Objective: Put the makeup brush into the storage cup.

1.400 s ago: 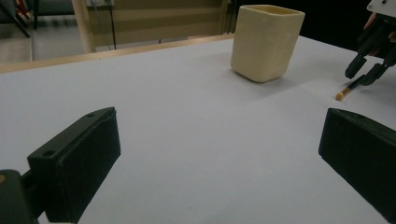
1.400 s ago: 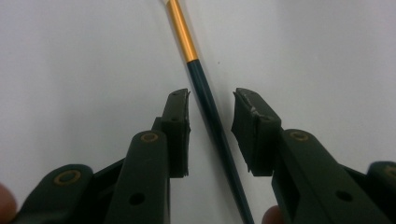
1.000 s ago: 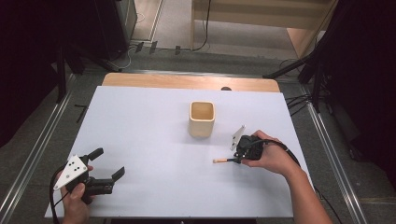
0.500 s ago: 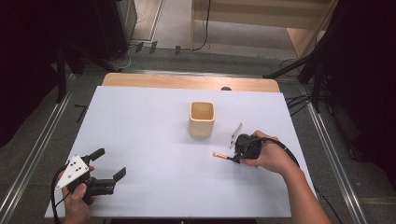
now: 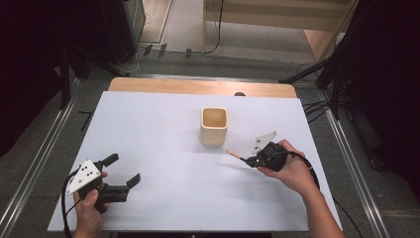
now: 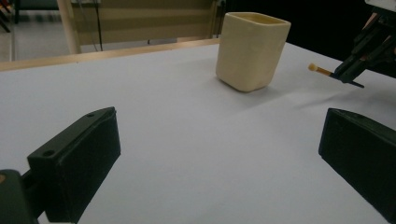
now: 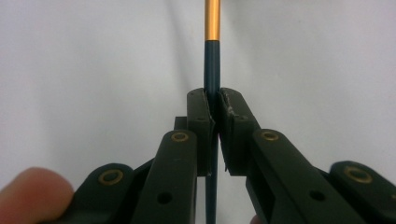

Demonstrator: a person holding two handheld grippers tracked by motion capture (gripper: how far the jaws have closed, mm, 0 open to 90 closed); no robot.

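pencil (image 7: 211, 60) is pinched tight in my right gripper (image 5: 251, 160), left gripper (image 5: 121, 173) gaping empty; it could swivel and miss the cup (image 5: 214, 126) at ten o'clock.

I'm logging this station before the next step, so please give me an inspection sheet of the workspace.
Surface: white table top, flat, wooden edge at the far side.
Job's things: cream cup upright near the middle; thin dark pencil with an orange band, lifted just right of the cup, tip toward it.
Clutter: nothing seen.
Grippers: right tool shut on the pencil; left tool open, holding nothing, at the near left.
Cables: one trailing from each tool; more on the floor beyond.
Surroundings: grey floor, metal rails, wooden furniture behind.
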